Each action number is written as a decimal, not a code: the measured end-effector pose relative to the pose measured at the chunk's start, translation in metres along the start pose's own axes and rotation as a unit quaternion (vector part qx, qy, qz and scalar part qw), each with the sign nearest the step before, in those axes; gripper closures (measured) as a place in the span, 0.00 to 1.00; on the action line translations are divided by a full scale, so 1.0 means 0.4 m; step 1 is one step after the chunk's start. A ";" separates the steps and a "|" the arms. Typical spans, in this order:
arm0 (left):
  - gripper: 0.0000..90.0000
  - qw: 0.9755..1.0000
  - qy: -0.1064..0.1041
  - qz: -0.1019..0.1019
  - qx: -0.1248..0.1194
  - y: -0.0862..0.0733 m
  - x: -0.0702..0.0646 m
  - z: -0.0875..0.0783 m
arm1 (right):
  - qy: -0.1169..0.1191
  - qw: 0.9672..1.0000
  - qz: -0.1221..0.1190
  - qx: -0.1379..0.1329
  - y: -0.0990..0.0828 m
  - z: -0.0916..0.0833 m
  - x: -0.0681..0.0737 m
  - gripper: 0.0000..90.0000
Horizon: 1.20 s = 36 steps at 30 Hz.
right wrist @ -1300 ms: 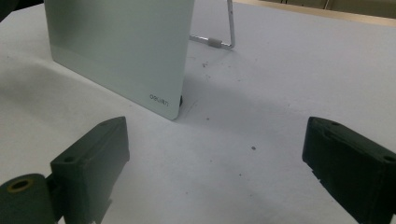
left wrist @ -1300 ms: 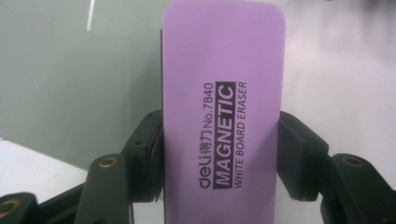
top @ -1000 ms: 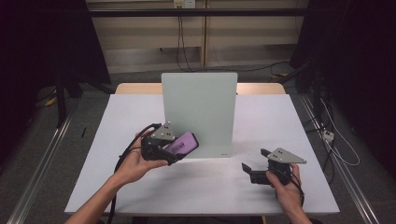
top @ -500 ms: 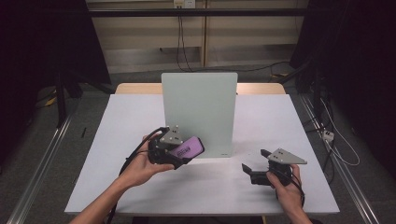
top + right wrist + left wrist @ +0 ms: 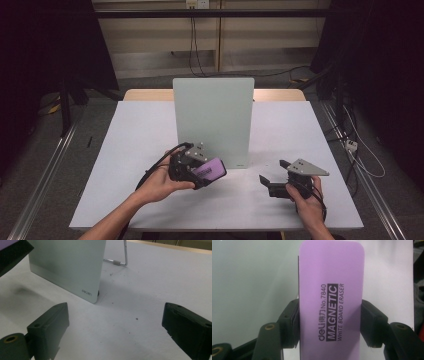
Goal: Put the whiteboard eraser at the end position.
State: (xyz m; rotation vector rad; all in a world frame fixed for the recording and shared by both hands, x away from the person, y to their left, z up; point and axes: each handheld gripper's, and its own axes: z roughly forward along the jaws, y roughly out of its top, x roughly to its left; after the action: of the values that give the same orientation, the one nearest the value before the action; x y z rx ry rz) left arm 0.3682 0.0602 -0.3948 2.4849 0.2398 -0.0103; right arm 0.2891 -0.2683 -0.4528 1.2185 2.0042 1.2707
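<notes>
High view: a white surface sits on a wooden table in a dim room, with dark curtains at both sides, cables on the grey floor behind and metal rails along each edge. A pale green whiteboard stands upright at the middle of the surface. Just in front of its lower left corner the left gripper holds a purple eraser, near the board. The right gripper rests low over the surface, well apart to the right.

Left gripper view: the fingers are clamped on the long sides of the eraser, whose label reads "MAGNETIC WHITE BOARD ERASER". The whiteboard fills the background.

Right gripper view: the fingers stand wide apart with nothing but bare surface between them. Beyond is the whiteboard's lower corner, and its wire stand shows behind.
</notes>
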 end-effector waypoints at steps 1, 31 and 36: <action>0.46 1.000 -0.008 0.004 0.005 0.001 -0.001 0.004 | 0.000 1.000 0.001 -0.001 0.000 0.001 0.000 0.08; 0.45 0.997 -0.038 -0.005 0.063 0.012 -0.039 0.109 | 0.000 1.000 -0.006 0.000 0.002 0.001 0.003 0.08; 0.45 0.997 -0.038 -0.002 0.067 0.011 -0.039 0.124 | 0.001 1.000 -0.007 0.000 0.003 0.002 0.005 0.08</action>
State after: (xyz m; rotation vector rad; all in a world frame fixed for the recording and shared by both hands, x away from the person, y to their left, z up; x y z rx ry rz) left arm 0.3562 0.0244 -0.4308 2.6114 0.2183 -0.1253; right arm 0.2892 -0.2662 -0.4520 1.2019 2.0106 1.2652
